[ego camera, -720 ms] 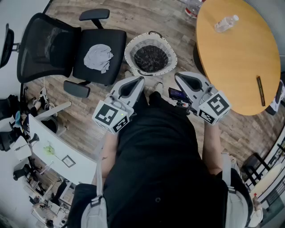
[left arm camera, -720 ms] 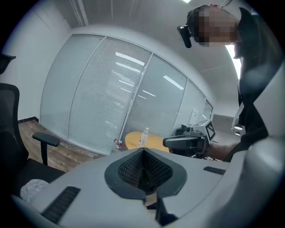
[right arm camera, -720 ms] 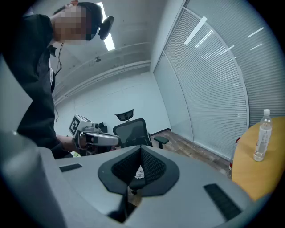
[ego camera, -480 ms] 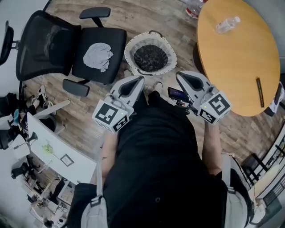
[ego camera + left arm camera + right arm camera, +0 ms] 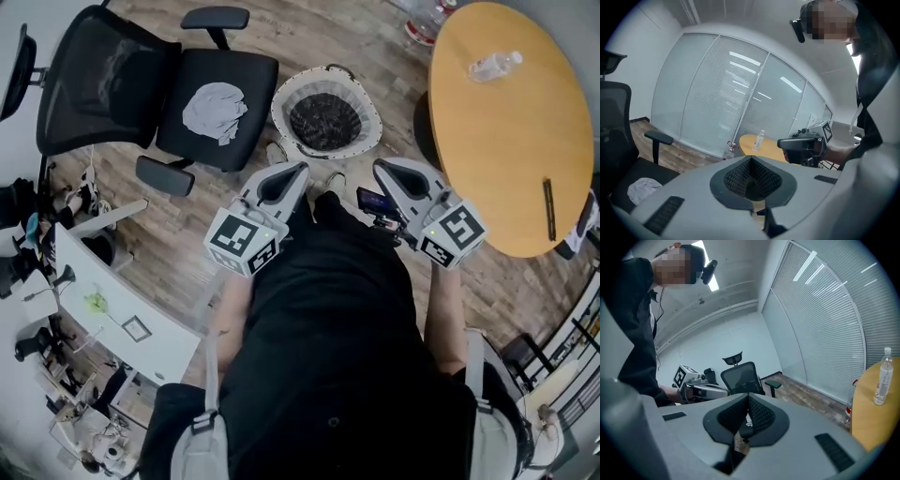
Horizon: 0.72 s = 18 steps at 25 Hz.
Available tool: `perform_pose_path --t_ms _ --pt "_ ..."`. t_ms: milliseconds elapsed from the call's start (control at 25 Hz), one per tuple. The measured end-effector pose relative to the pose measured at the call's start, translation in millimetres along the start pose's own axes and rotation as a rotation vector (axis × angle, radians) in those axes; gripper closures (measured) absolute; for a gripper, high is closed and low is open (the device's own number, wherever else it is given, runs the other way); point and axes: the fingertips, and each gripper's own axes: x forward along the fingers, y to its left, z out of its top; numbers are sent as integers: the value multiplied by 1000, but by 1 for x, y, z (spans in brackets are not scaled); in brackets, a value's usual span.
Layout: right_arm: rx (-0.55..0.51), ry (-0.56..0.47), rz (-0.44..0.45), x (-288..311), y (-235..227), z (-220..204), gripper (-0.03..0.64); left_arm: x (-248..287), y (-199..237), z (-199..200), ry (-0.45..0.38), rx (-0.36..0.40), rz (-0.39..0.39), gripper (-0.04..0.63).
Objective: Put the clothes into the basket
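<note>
A: Where is the garment?
B: The grey cloth (image 5: 214,106) lies crumpled on the seat of the black chair (image 5: 251,82), beside the basket (image 5: 279,105), which holds something dark.
A: And the grippers?
B: The left gripper (image 5: 295,171) and the right gripper (image 5: 380,167) hang well short of it, the fingers of each pressed together on nothing.
A: How should it handle?
B: Probably light, soft and floppy. A pinch on a raised fold near its middle should lift it whole, though loose edges may trail.

Floor (image 5: 375,37): wood planks
Chair (image 5: 253,84): 1, black, mesh back
Table (image 5: 525,159): 1, round, wood
Windows (image 5: 717,93): closed white blinds
Walls (image 5: 731,338): plain white
</note>
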Motion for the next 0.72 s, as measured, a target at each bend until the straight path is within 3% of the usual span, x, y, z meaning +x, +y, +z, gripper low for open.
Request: perform_pose_path --t_ms 720 --pt "-17 85 100 83 15 14 600 -34 89 -5 -13 -123 122 583"
